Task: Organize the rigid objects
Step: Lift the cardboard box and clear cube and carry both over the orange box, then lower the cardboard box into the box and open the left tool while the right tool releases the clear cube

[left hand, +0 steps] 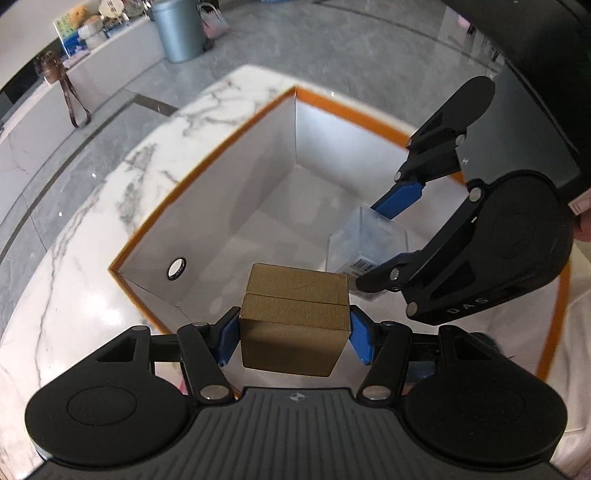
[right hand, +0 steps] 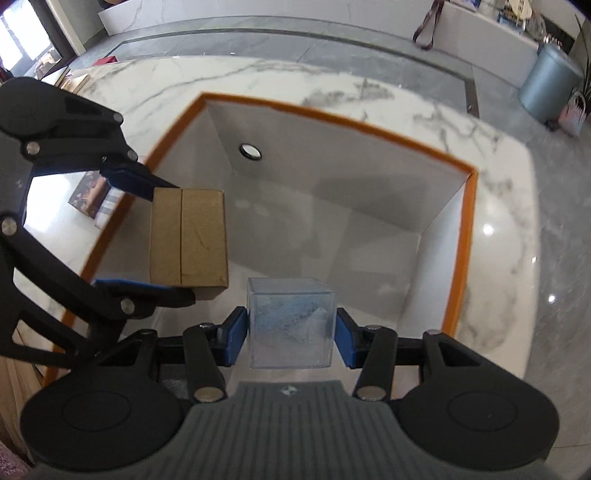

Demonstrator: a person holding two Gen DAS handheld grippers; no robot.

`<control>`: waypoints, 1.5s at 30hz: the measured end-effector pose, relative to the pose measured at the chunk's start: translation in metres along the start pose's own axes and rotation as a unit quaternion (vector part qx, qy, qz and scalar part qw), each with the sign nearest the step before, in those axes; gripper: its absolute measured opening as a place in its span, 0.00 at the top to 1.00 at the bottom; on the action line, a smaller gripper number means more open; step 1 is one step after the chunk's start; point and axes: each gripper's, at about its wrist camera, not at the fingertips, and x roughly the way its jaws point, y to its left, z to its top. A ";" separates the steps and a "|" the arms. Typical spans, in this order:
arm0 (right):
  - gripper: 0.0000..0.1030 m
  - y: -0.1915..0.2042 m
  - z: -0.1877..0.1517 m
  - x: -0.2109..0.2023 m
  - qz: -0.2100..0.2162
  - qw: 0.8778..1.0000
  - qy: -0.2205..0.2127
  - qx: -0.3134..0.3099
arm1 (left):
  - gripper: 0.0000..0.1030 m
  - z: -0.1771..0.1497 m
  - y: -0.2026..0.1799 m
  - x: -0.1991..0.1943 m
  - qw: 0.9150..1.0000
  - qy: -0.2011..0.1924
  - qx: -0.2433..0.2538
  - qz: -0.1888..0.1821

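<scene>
Two hand-held grippers, one in each of a person's hands, point steeply down into one large open box (left hand: 207, 192) with orange edges and pale grey inner walls. The box stands on one white marble table (left hand: 110, 177) with grey veins. Each gripper holds one small item, so two items are carried in all.

On the left, the left gripper (left hand: 293, 334) has its two blue pads pressed against opposite sides of one gold-brown box (left hand: 295, 314), a small cube-like carton with a seam line running across it. The jaws stand fairly wide, set by the width of that carton. In the right wrist view it hangs over the left edge of the large box, above the floor of the box.

To the right, the right gripper (right hand: 291, 338) clamps one clear plastic cube (right hand: 291, 325) between its two blue pads, jaws about half apart. The cube has blurry blue-white contents, and a barcode label shows on it in the left wrist view. It sits just beside the gold-brown box, inside the large box's opening.

One round metal-ringed hole (right hand: 251, 151) pierces one inner wall of the large box. Its floor looks bare apart from shadows.

Beyond the table lies grey stone flooring, with one blue-grey cylindrical bin (left hand: 179, 29) standing on it.
</scene>
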 end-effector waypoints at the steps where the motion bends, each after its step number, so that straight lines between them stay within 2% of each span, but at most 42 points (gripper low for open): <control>1: 0.50 -0.002 0.000 0.005 0.003 1.000 0.002 0.003 | 0.33 0.001 0.002 0.006 1.000 0.006 0.000 -0.002; 4: 0.50 -0.004 0.000 0.017 0.015 1.000 0.009 0.010 | 0.33 0.001 0.000 0.014 1.000 0.027 0.006 -0.006; 15: 0.50 -0.014 0.004 0.034 0.017 0.999 0.008 0.049 | 0.32 -0.002 -0.006 0.019 0.999 0.028 0.036 -0.012; 17: 0.50 -0.014 0.006 0.032 0.015 0.998 0.000 0.059 | 0.26 -0.001 -0.006 0.019 0.999 0.030 0.038 -0.017; 19: 0.50 -0.012 0.009 0.031 0.012 0.998 -0.006 0.065 | 0.27 -0.003 -0.007 0.017 0.999 0.031 0.038 -0.020; 22: 0.50 -0.006 0.011 0.034 0.021 0.998 -0.002 0.064 | 0.26 -0.006 -0.007 0.011 0.999 0.026 0.034 -0.016; 25: 0.50 -0.004 0.010 0.036 0.023 0.998 -0.002 0.066 | 0.25 -0.013 -0.003 -0.002 0.999 0.007 0.024 -0.029; 31: 0.50 -0.007 0.010 0.031 0.042 0.995 -0.003 0.085 | 0.23 -0.031 0.007 -0.038 0.998 -0.041 -0.016 -0.053; 36: 0.50 0.000 0.012 0.033 0.043 0.996 0.001 0.081 | 0.23 -0.048 0.015 -0.062 0.993 -0.085 -0.064 -0.057; 39: 0.50 0.006 0.011 0.035 0.046 0.996 0.004 0.077 | 0.23 -0.054 0.020 -0.068 0.989 -0.096 -0.101 -0.051; 42: 0.50 0.013 0.011 0.037 0.049 0.996 0.007 0.075 | 0.26 -0.058 0.027 -0.068 0.983 -0.097 -0.155 -0.027; 45: 0.50 0.020 0.011 0.039 0.043 0.997 0.016 0.069 | 0.30 -0.064 0.034 -0.068 0.976 -0.096 -0.195 -0.033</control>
